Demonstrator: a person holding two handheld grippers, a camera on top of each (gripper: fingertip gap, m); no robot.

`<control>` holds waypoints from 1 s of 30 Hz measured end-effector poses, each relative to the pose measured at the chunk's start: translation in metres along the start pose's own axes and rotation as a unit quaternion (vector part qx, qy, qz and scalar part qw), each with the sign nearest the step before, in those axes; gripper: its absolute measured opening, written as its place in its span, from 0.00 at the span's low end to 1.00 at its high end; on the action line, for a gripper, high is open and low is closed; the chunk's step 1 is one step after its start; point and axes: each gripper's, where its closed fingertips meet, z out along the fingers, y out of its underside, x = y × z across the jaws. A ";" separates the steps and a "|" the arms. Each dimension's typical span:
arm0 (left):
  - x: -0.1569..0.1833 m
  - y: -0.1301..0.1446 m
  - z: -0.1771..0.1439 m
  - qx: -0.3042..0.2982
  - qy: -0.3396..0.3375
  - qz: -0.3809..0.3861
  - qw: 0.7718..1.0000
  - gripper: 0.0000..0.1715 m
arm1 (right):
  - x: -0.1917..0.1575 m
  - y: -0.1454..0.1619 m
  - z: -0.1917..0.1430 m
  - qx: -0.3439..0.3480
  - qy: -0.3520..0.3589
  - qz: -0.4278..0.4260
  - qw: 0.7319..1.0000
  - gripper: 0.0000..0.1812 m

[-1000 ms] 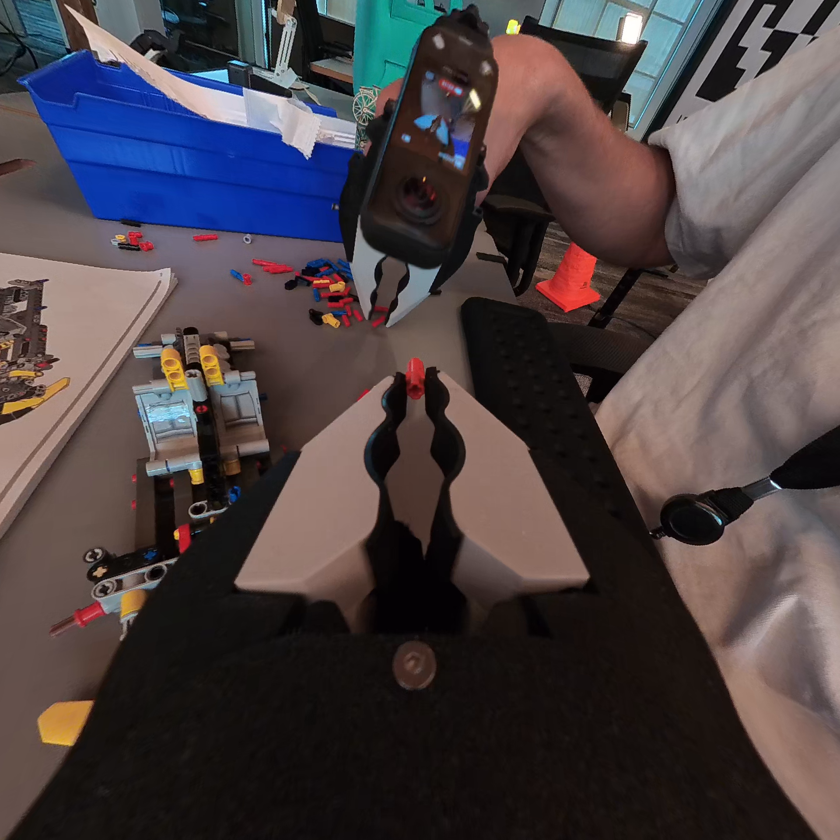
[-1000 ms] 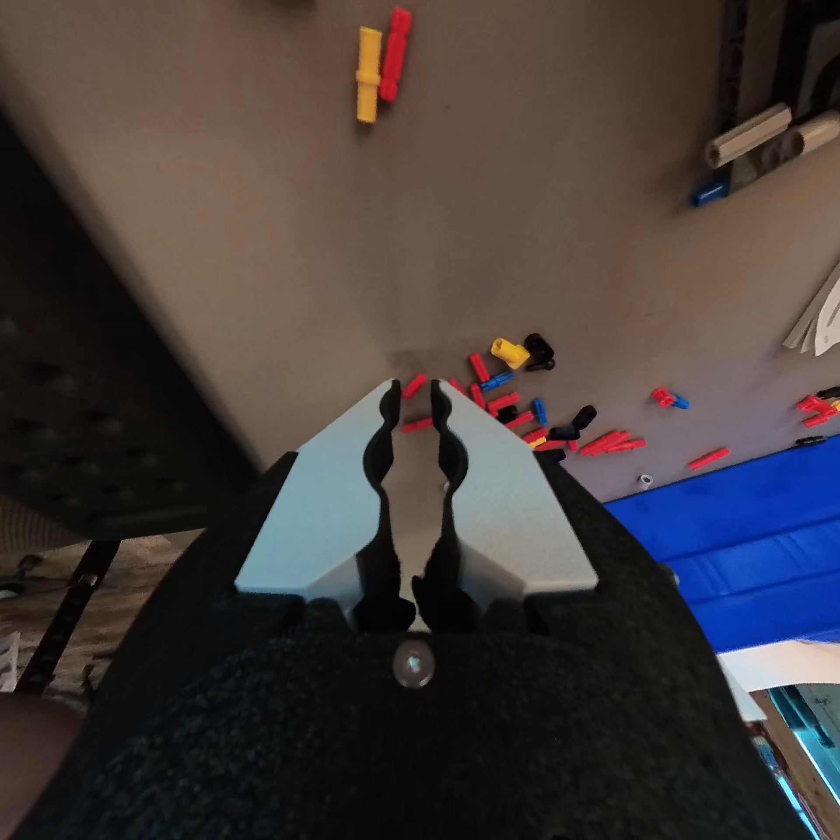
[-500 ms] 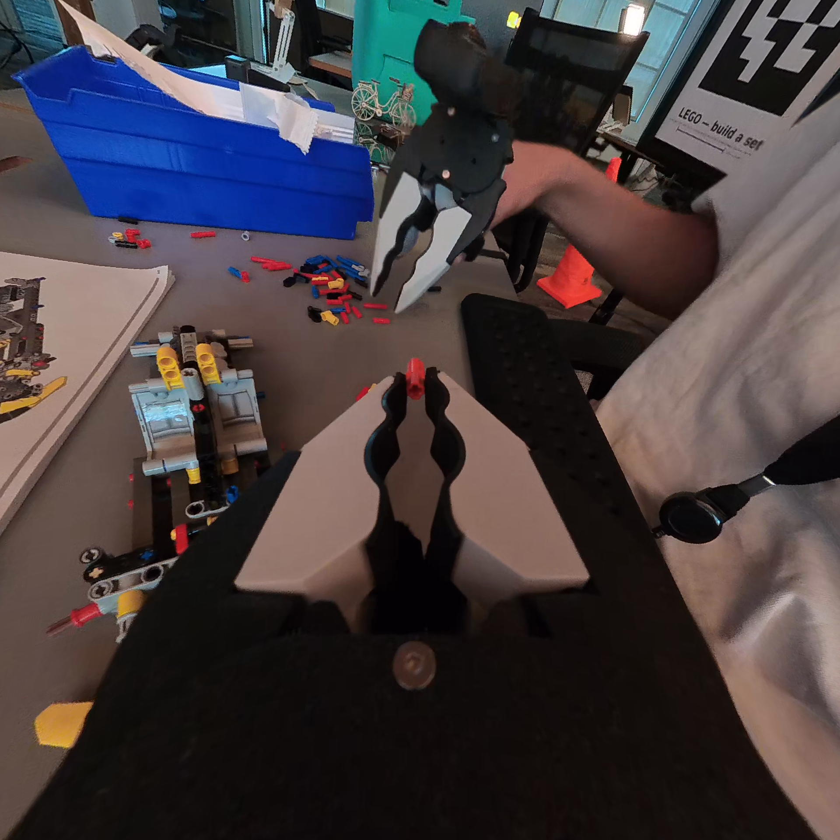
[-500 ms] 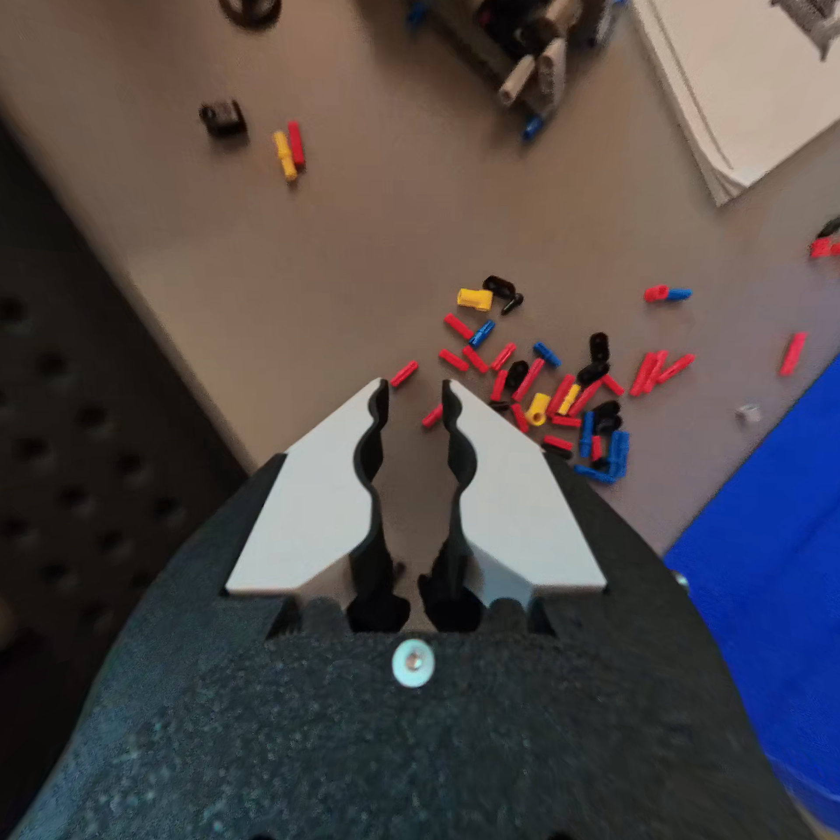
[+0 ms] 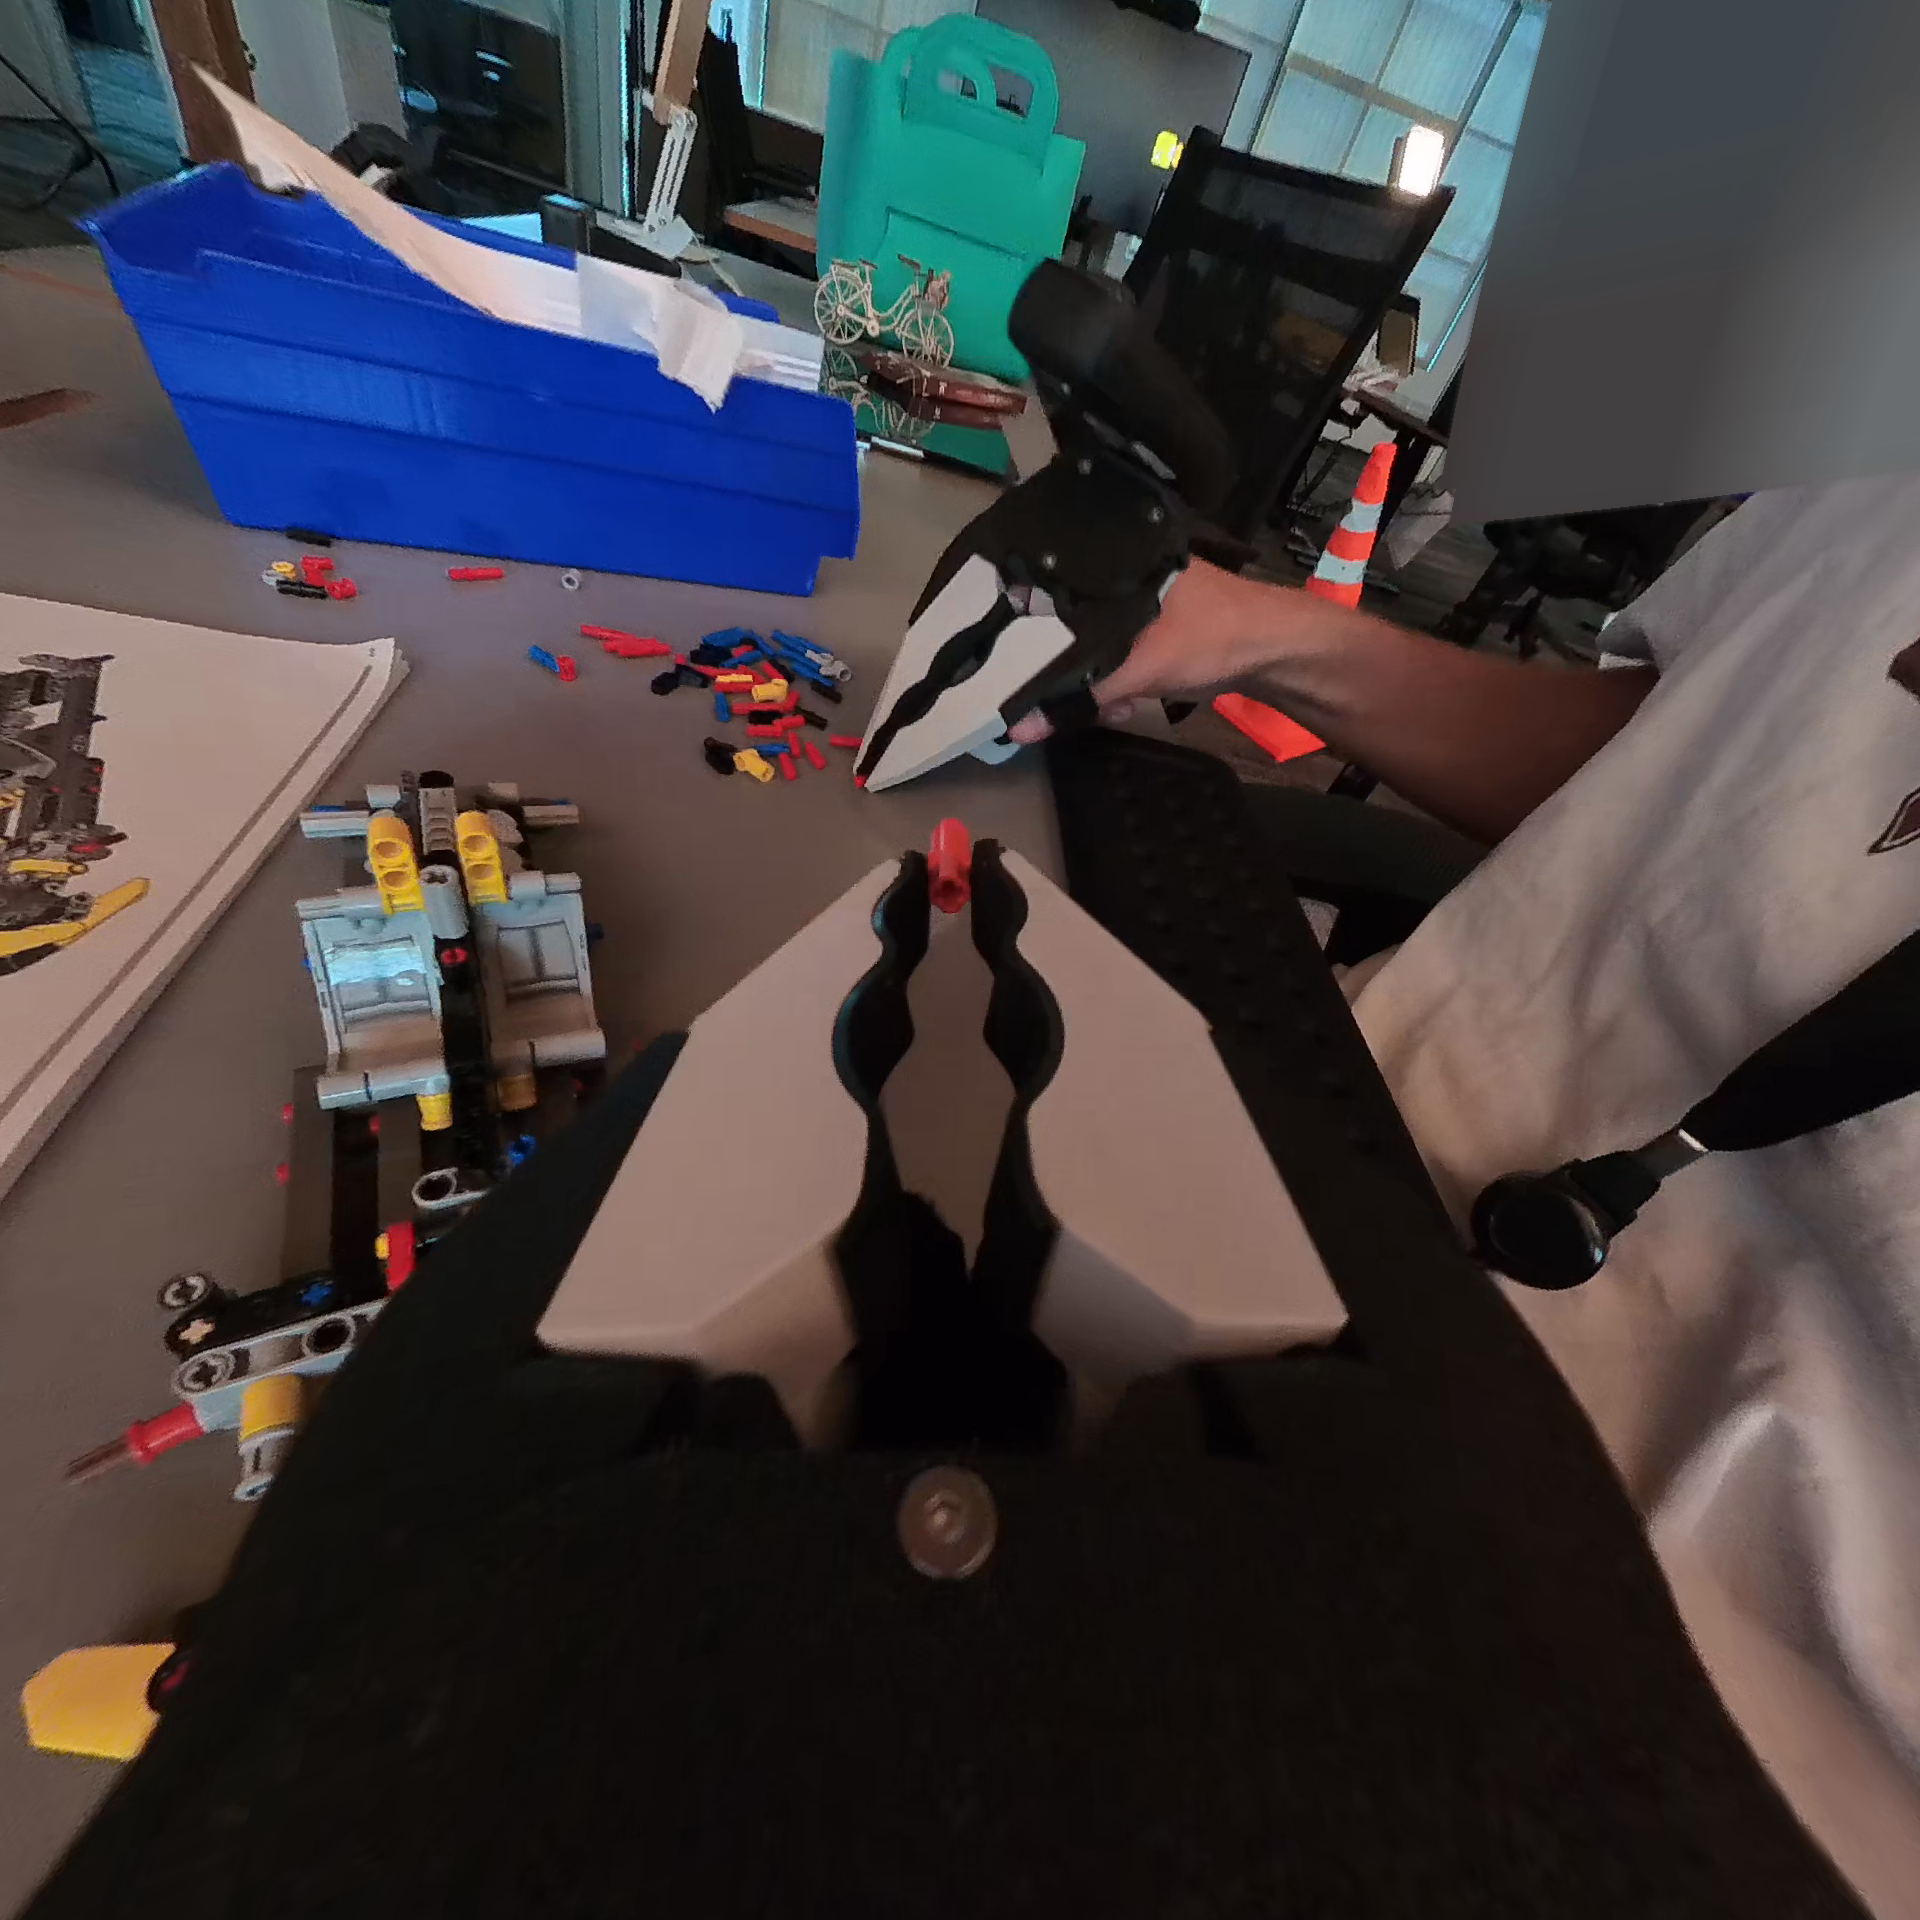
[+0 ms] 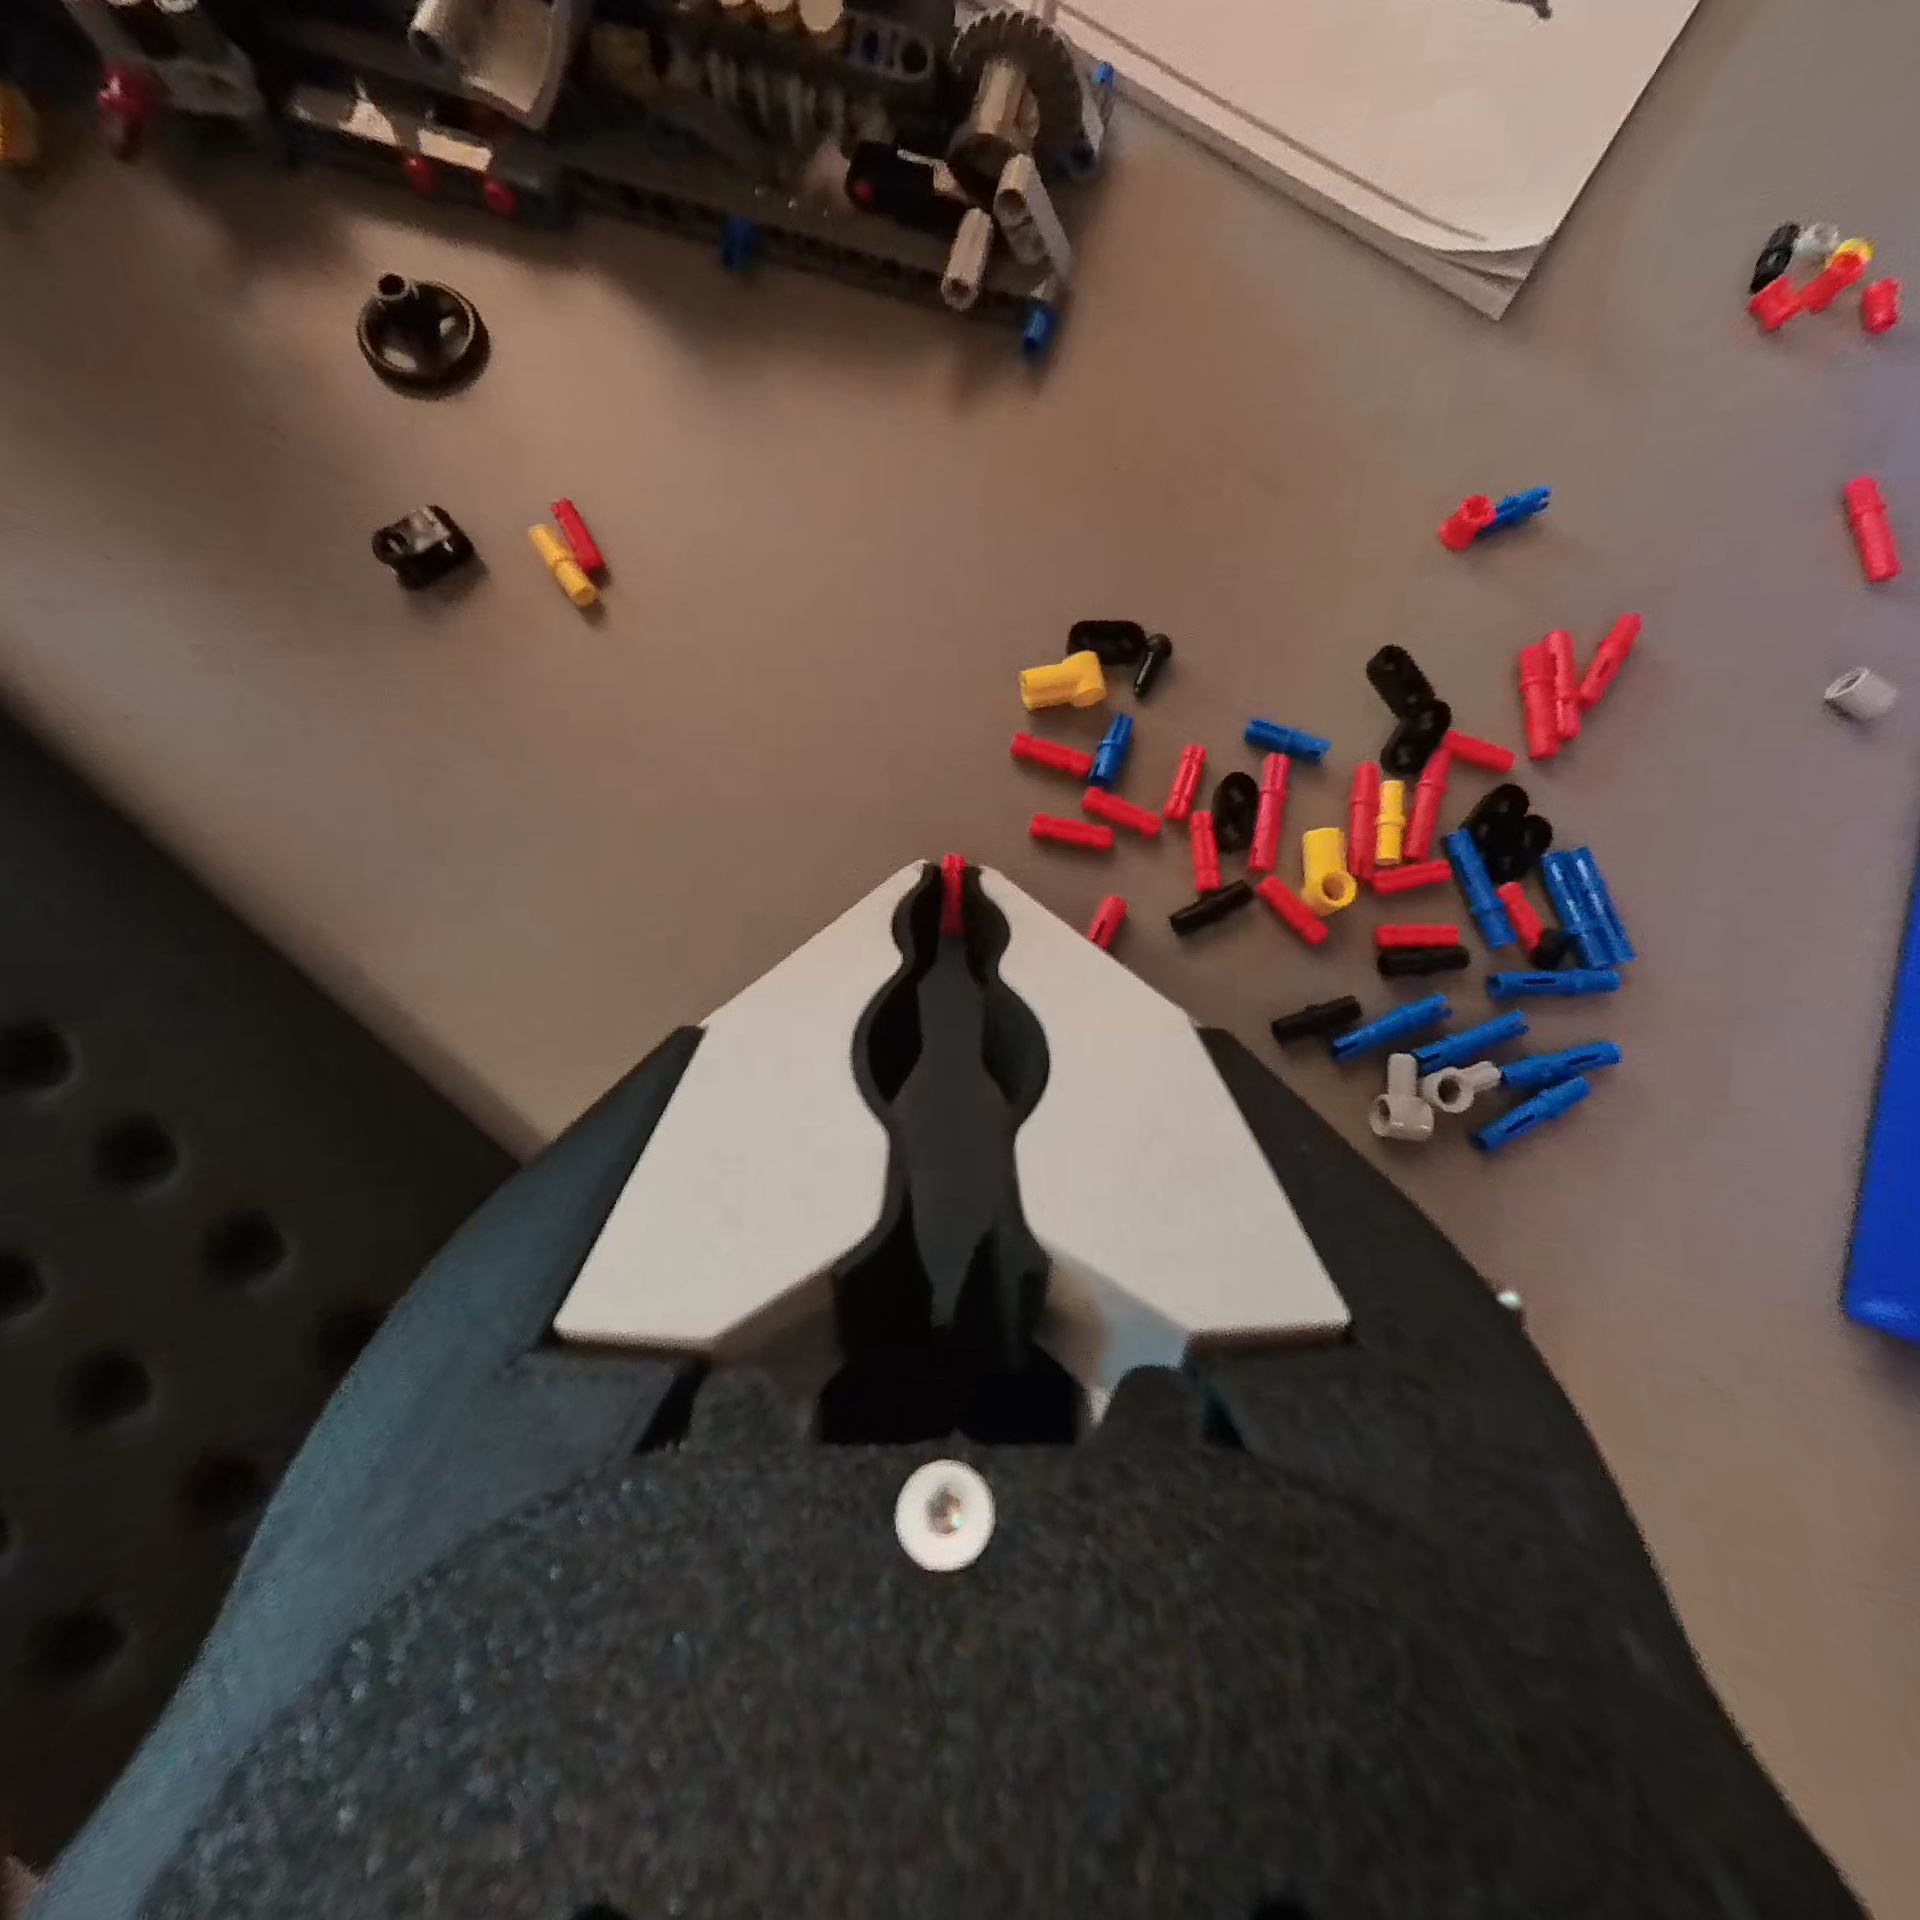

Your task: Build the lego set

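My left gripper (image 5: 948,868) is shut on a small red pin (image 5: 948,875) and holds it above the grey table. My right gripper (image 6: 952,883) is shut on another red pin (image 6: 952,891) at its tips, low over the table; it also shows in the left wrist view (image 5: 868,774) with its tips down by the pile. The part-built lego vehicle (image 5: 442,997), grey, black and yellow, lies left of my left gripper and shows at the top of the right wrist view (image 6: 727,114). A pile of loose red, blue, black and yellow pins (image 6: 1382,862) lies right of my right gripper.
A blue bin (image 5: 499,416) with paper stands at the back. The instruction booklet (image 5: 156,790) lies at the left. A black perforated mat (image 5: 1174,862) lies at the table's right edge. A black wheel hub (image 6: 421,330) and a yellow and red pin pair (image 6: 566,551) lie apart. Spacing between my two grippers at the tips: around 20 cm. About 10 cm separates my left fingertips from the black wheel hub (image 6: 421,330).
My right gripper came down to the table beside the pile and closed on a red pin; it was open before. My left gripper has kept its red pin and barely moved.
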 end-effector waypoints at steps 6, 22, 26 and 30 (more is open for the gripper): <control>0.004 -0.020 -0.008 0.068 0.033 -0.036 0.997 0.03 | -0.050 -0.076 -0.012 0.135 -0.033 -0.147 0.979 0.02; 0.011 -0.015 -0.004 0.062 0.063 -0.045 0.995 0.03 | -0.132 -0.157 -0.035 0.229 0.019 -0.417 0.879 0.02; 0.010 -0.010 -0.001 0.048 0.056 -0.039 0.997 0.03 | -0.133 -0.152 -0.030 0.218 0.008 -0.418 0.882 0.01; 0.009 -0.007 -0.001 0.039 0.052 -0.034 0.997 0.03 | -0.133 -0.150 -0.029 0.214 0.003 -0.421 0.882 0.01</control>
